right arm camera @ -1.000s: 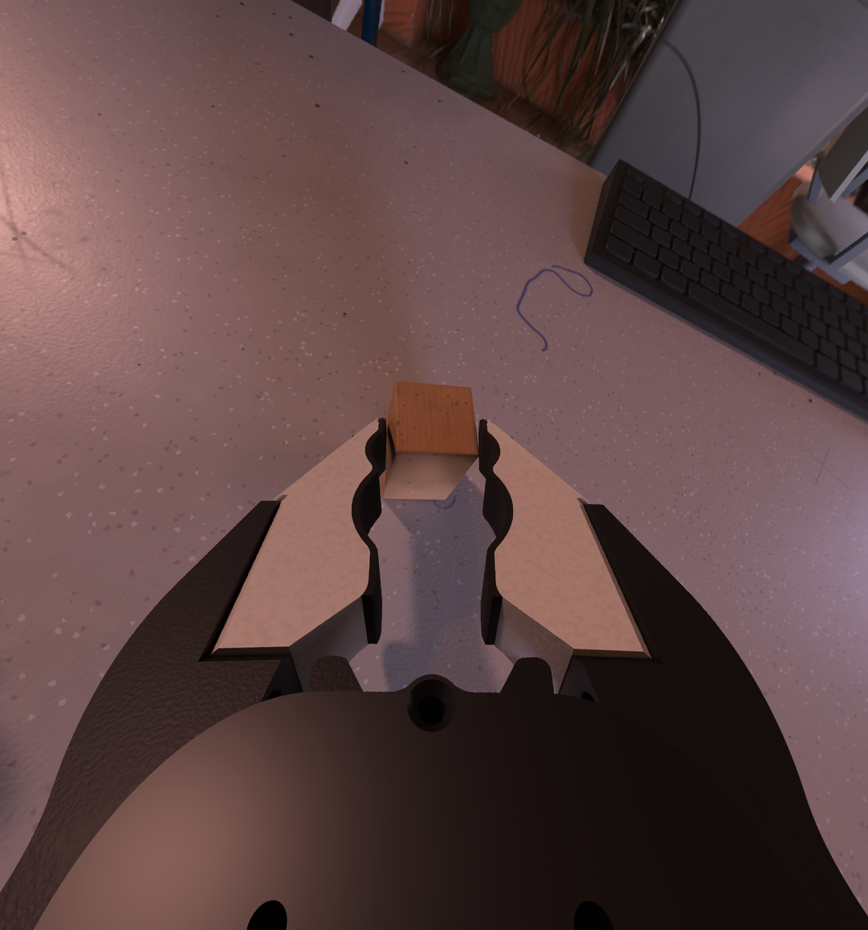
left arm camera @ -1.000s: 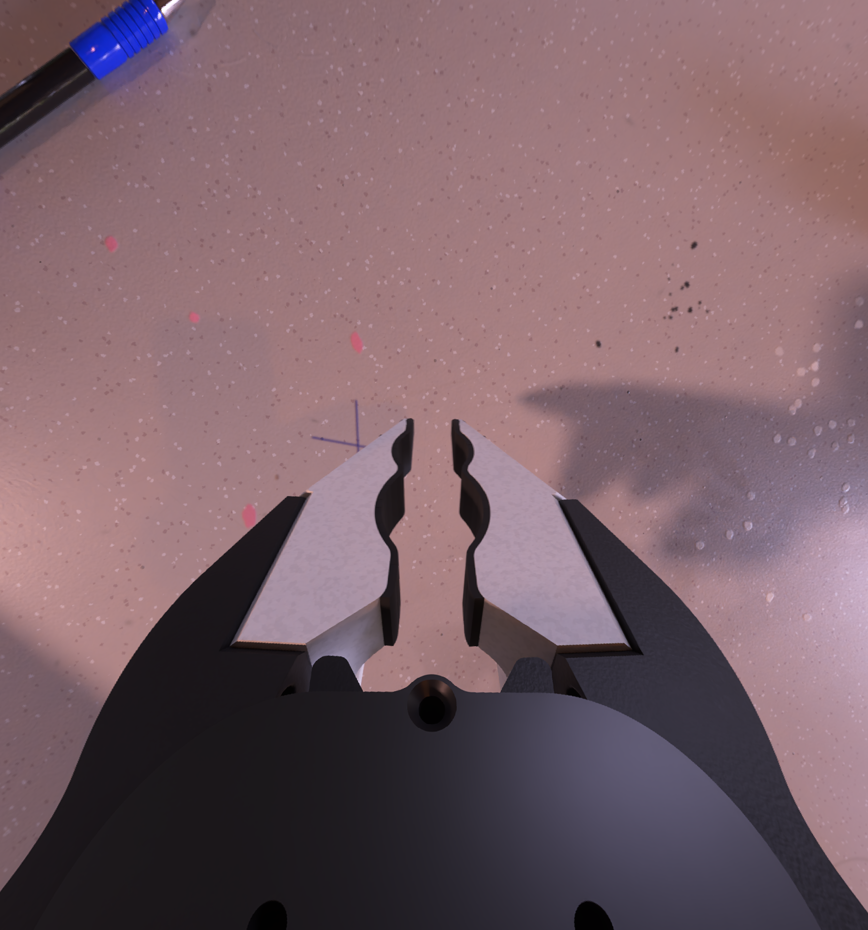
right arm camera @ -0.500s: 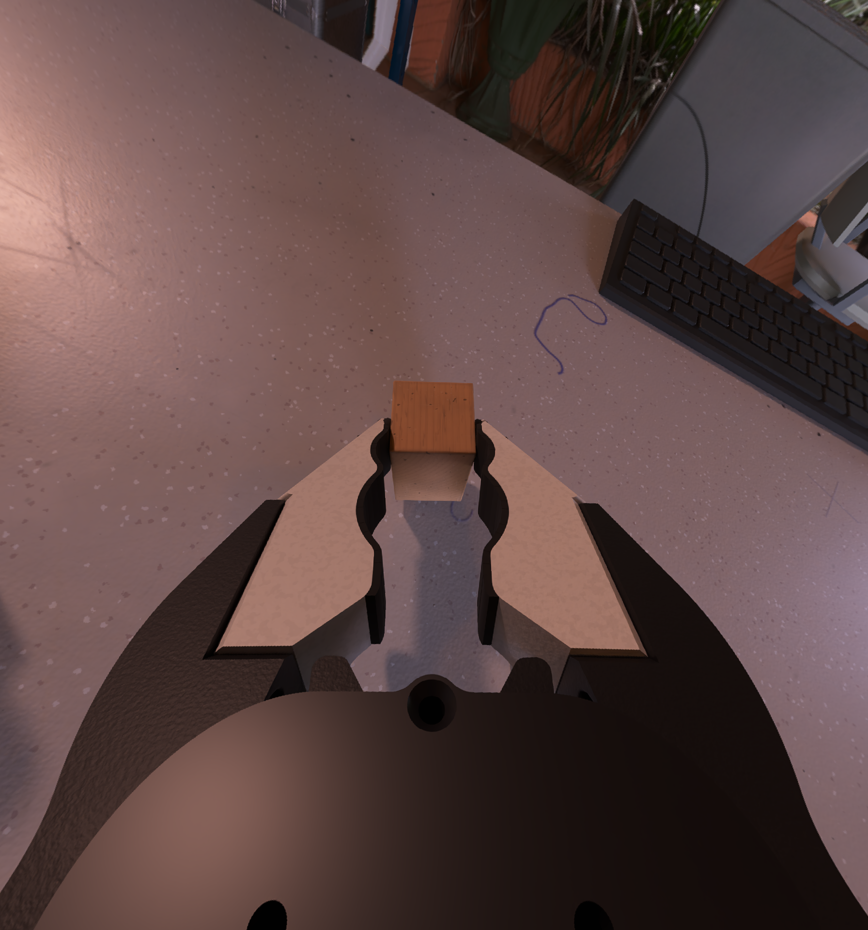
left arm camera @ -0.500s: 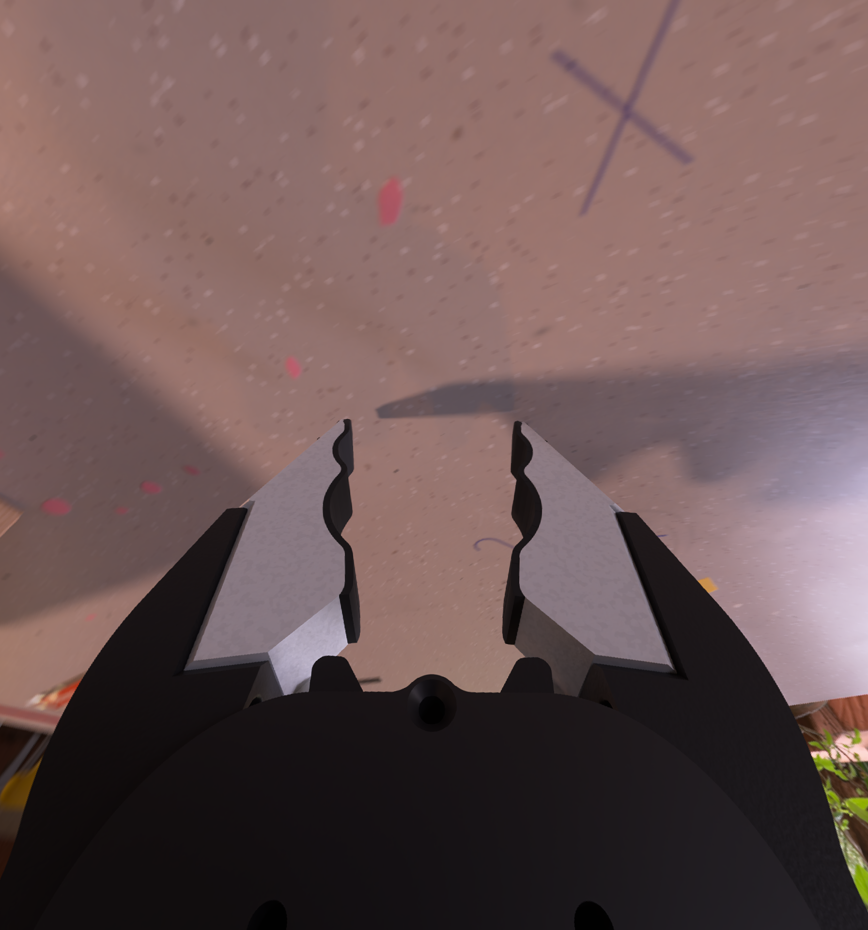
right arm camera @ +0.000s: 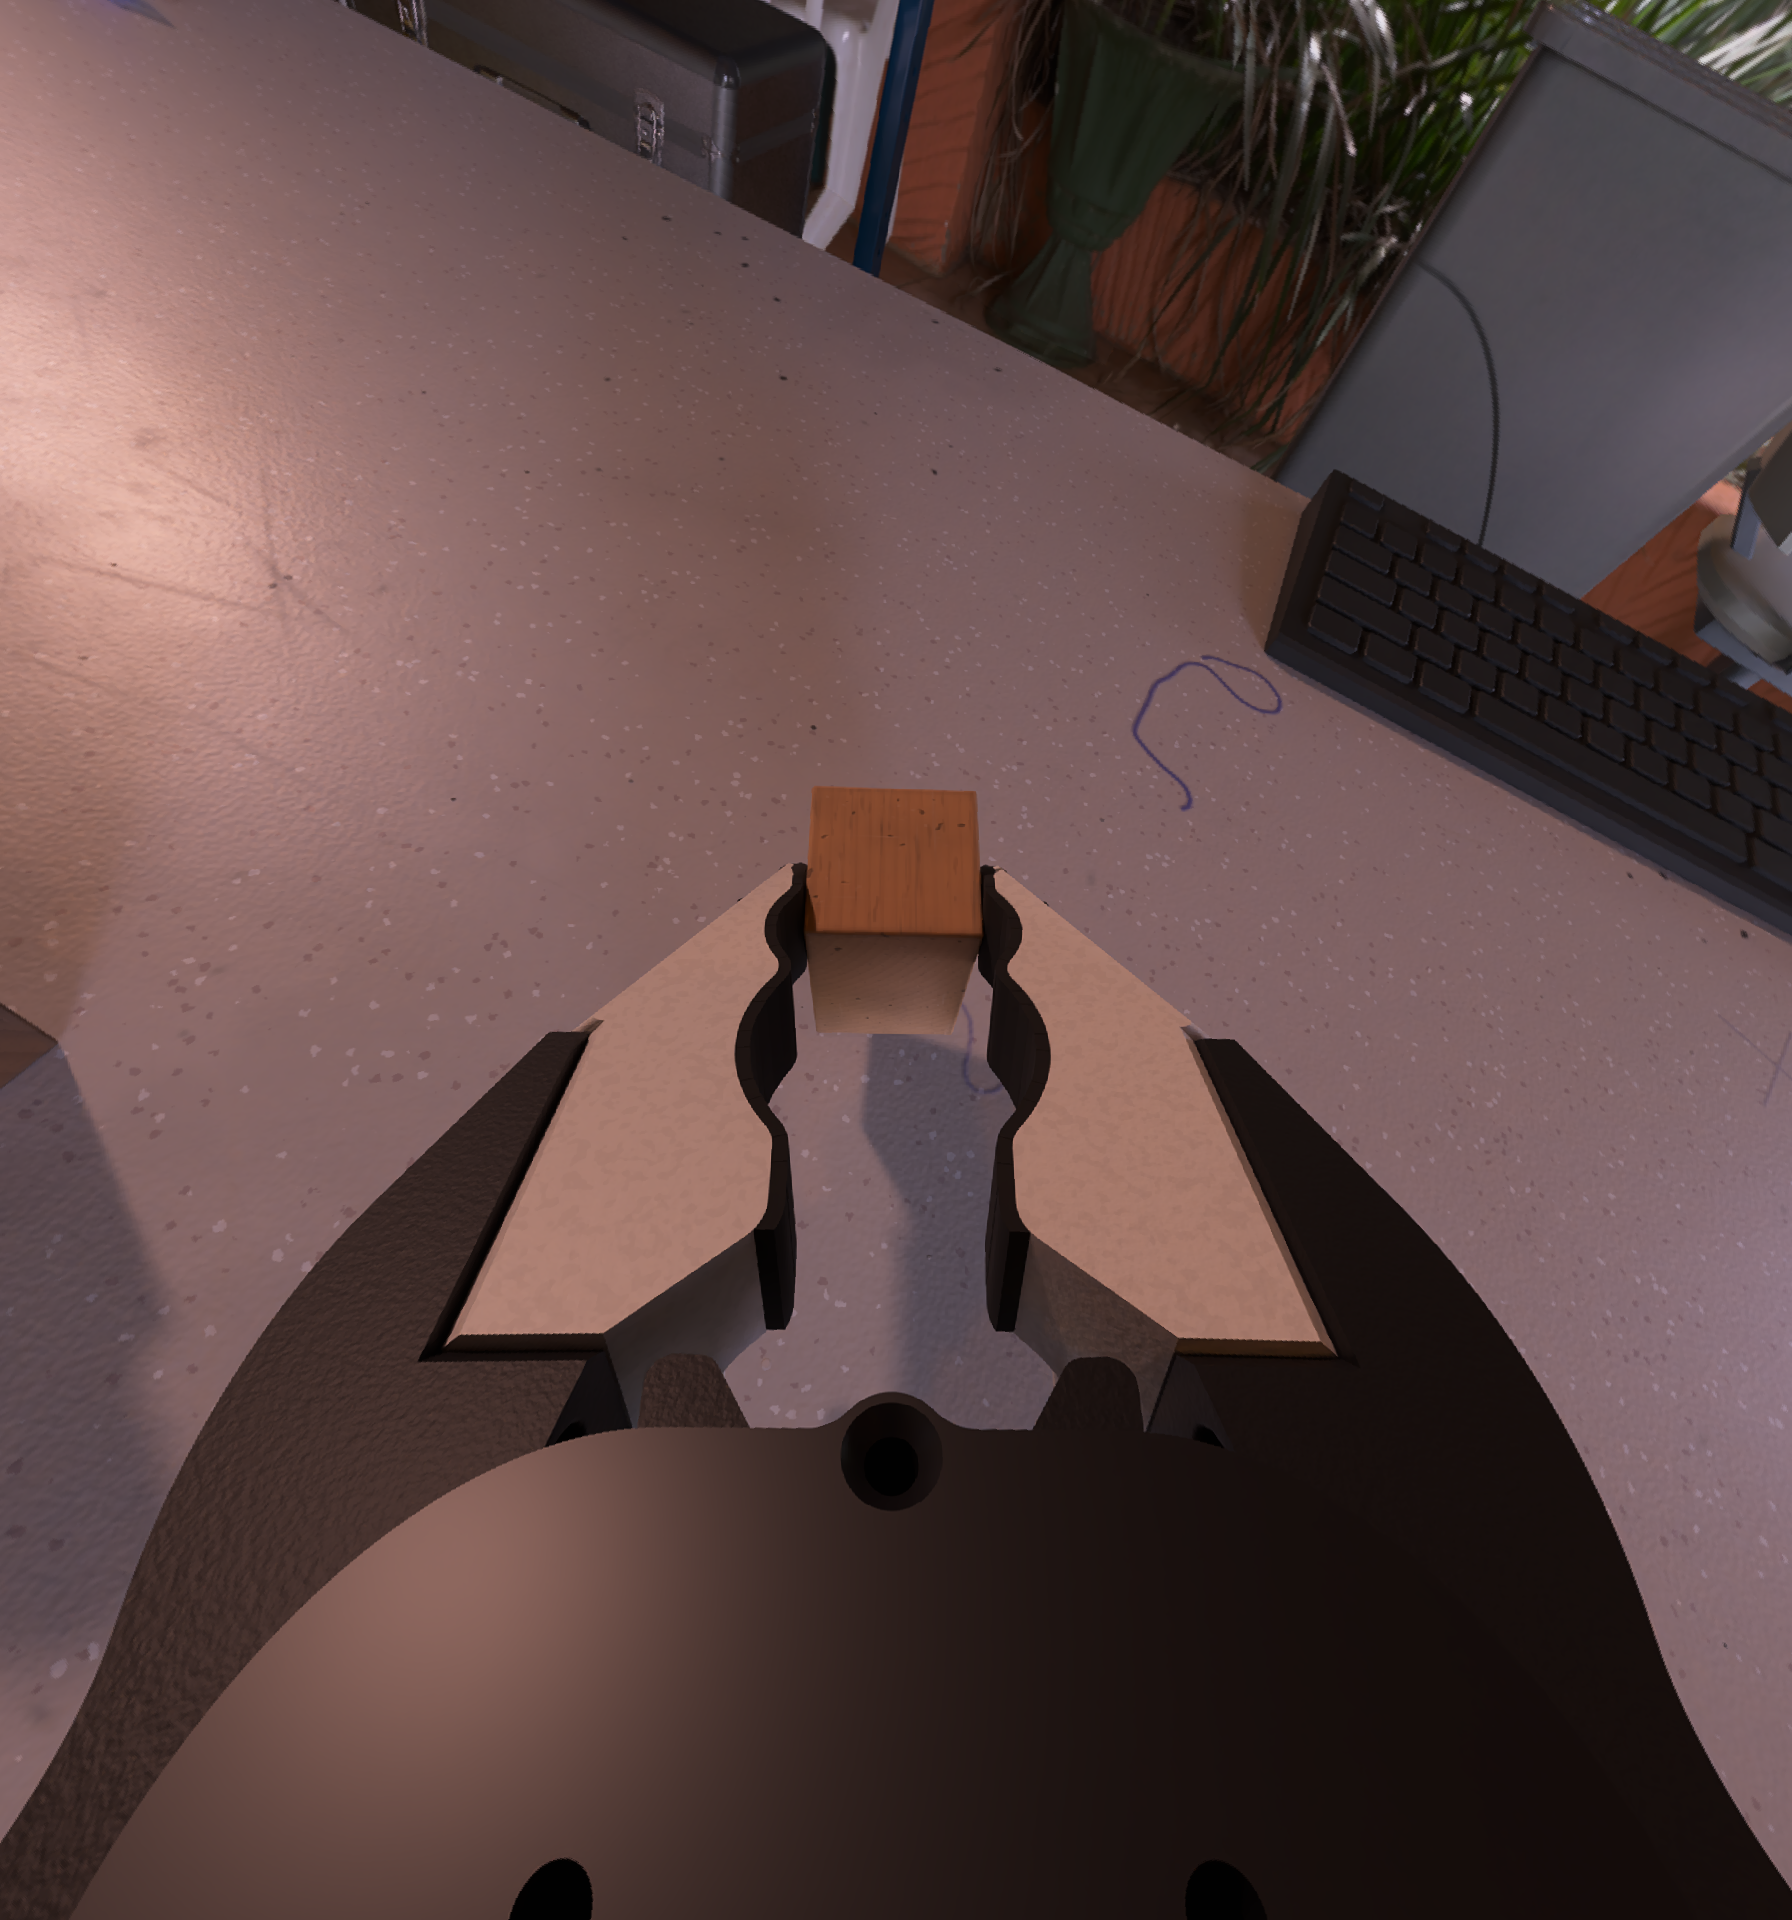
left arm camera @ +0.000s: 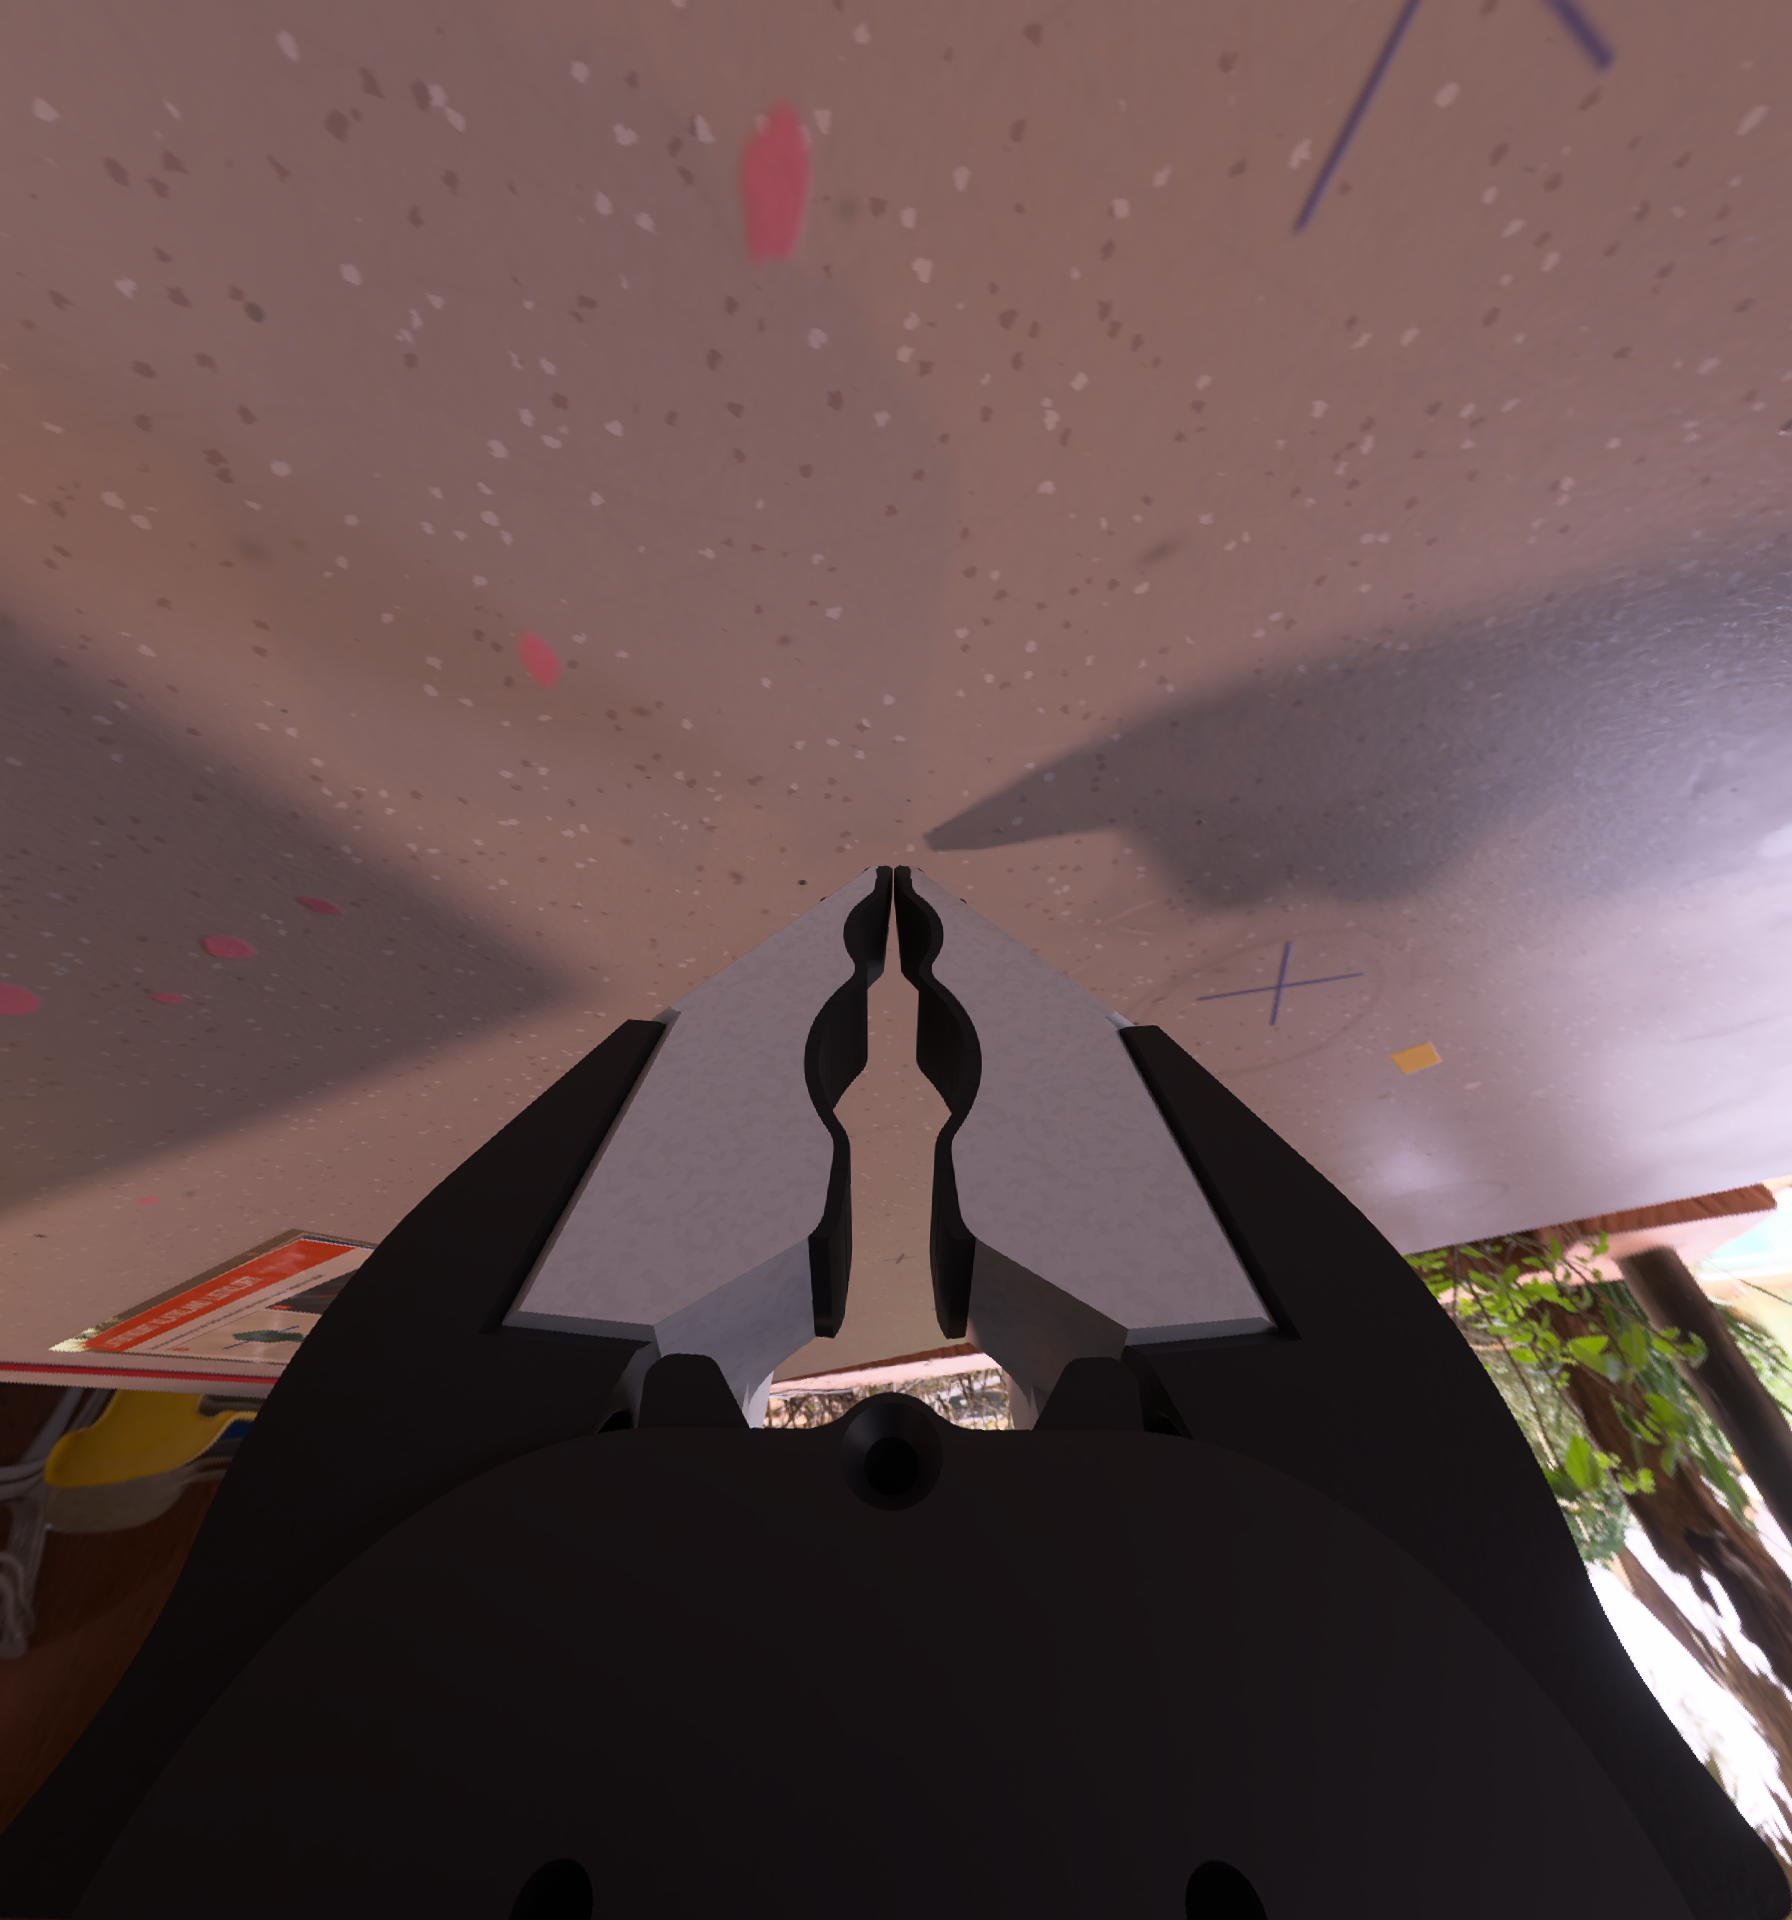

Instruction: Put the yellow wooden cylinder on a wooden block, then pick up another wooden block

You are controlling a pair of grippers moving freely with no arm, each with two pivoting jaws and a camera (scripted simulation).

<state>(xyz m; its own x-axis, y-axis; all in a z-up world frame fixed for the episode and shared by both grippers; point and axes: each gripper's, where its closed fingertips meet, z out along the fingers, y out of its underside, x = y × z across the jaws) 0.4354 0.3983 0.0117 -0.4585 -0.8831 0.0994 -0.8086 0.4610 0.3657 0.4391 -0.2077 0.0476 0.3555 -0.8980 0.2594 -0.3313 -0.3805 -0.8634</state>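
Note:
My right gripper is shut on a brown wooden block and holds it clear above the speckled table; the block's shadow lies on the table beneath it. My left gripper is shut and empty, its tips touching, tilted close over the speckled table. The yellow wooden cylinder and any other block are not in view.
A black keyboard lies at the table's far right edge, with a grey box and plants behind it. A dark case stands beyond the far edge. In the left wrist view an orange-and-white leaflet lies near the table's edge.
My right gripper has lifted the wooden block higher off the table. My left gripper opened while swinging and tilting over the table, then closed empty.

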